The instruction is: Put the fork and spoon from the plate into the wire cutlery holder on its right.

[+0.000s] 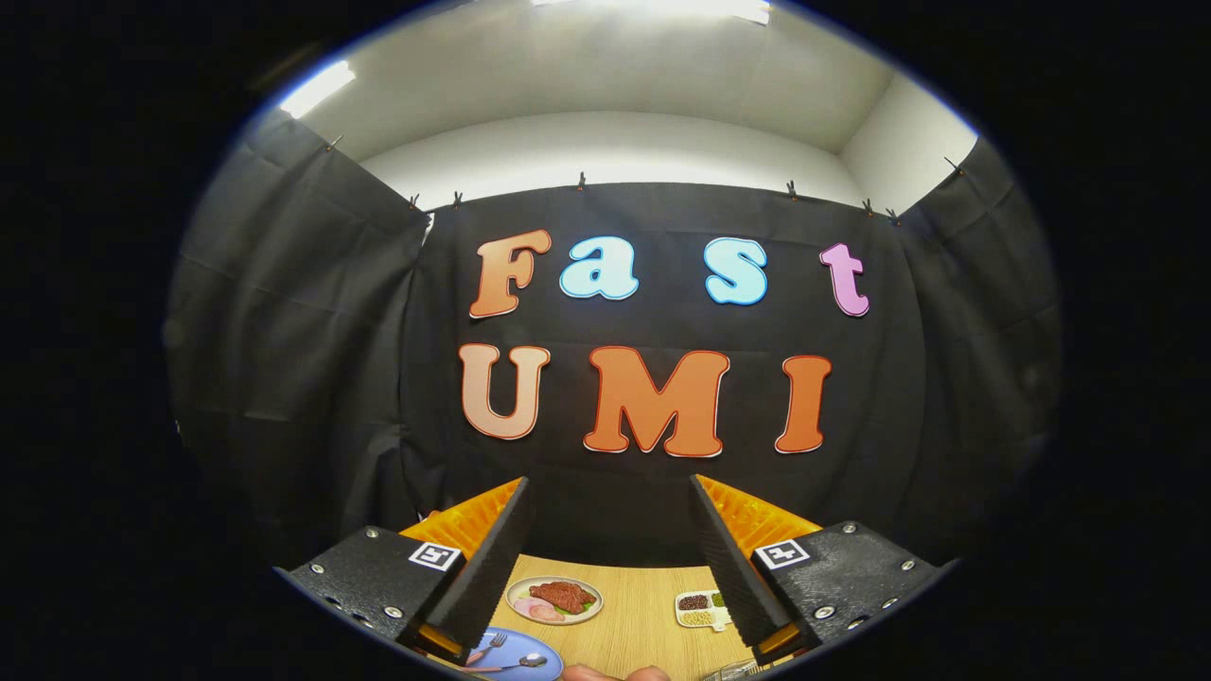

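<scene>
Gripper view: the gripper [610, 558] is wide open and holds nothing. Between its fingers lies a wooden table [639, 615]. A blue plate [549, 662], partly cut off, carries the fork [488, 648] and spoon [520, 662]. To the right, a sliver of the wire cutlery holder [736, 671] is visible. Beyond sit a meat dish [554, 600] and a divided tray [698, 609], partly hidden by the right finger.

bare table [643, 605] lies open between the spread tool [610, 567] fingers, holding nothing.
</scene>
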A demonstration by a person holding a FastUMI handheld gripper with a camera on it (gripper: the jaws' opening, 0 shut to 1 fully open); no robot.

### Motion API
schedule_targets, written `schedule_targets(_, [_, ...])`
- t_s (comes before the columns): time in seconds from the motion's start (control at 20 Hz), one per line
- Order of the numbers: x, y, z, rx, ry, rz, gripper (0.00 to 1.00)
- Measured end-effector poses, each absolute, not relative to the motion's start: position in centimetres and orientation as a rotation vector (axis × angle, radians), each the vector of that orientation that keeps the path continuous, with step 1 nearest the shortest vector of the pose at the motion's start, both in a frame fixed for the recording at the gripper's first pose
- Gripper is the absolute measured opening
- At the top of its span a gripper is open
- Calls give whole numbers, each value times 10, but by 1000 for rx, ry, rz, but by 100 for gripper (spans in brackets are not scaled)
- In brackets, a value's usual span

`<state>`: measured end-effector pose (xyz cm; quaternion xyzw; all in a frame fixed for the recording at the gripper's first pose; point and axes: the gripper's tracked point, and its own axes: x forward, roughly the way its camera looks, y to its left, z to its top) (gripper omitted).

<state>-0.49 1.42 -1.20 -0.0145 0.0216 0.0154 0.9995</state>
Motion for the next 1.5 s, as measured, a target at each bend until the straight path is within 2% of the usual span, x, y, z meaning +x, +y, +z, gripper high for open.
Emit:
schedule_targets(0.35, [-7, 32, -34, -16, 93, 55, 97])
schedule_targets(0.8, [-13, 75, -107, -13, 272, 116, 97])
schedule_targets(1.1, [-39, 106, -231, 4, 590, 156, 97])
schedule_targets(1.35, [-83, 134, -330, 30, 914, 169, 90])
schedule_targets(1.5, [-103, 149, -353, 86, 1029, 182, 87])
